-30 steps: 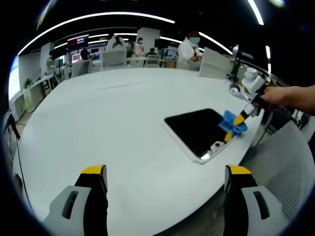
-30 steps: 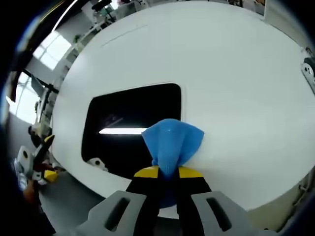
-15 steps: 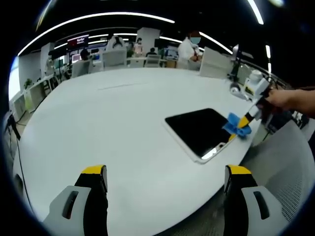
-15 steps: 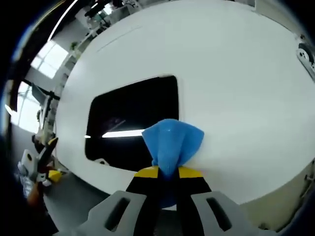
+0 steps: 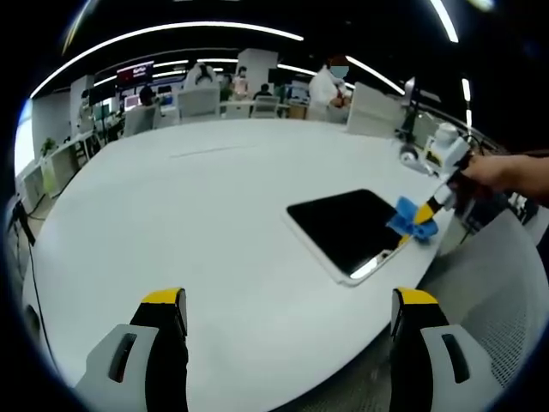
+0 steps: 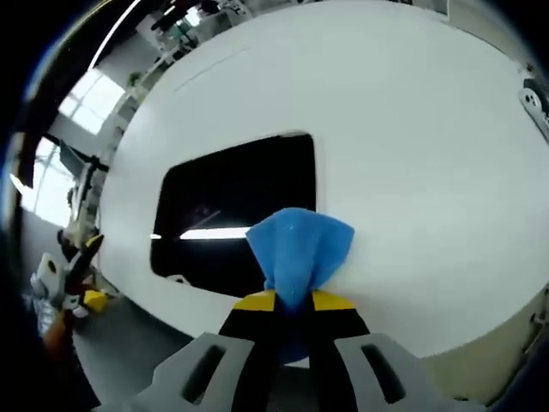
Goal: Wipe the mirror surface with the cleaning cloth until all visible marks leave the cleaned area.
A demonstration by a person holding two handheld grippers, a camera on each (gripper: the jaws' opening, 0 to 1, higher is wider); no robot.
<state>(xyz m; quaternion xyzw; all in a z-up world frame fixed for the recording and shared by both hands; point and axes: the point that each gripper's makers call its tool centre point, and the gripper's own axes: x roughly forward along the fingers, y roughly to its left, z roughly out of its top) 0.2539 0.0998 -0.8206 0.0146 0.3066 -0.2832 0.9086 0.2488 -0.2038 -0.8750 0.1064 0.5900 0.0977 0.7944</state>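
A dark rectangular mirror (image 5: 347,227) with a pale frame lies flat on the white table (image 5: 197,215), near its right edge. A hand holds my right gripper (image 5: 422,215) there, shut on a bunched blue cloth (image 5: 410,221) at the mirror's right side. In the right gripper view the blue cloth (image 6: 298,256) sticks up from the shut jaws of my right gripper (image 6: 291,300) over the near edge of the mirror (image 6: 232,202), which reflects a bright light strip. My left gripper (image 5: 287,300) stands open above the table's near part, holding nothing.
Chairs and people stand beyond the table's far side (image 5: 257,103). A grey mesh chair (image 5: 502,283) sits by the table's right edge. A small clamp-like device (image 6: 536,116) is at the table's rim in the right gripper view.
The right gripper with the cloth has shifted slightly along the mirror's right edge. The left gripper has stayed still.
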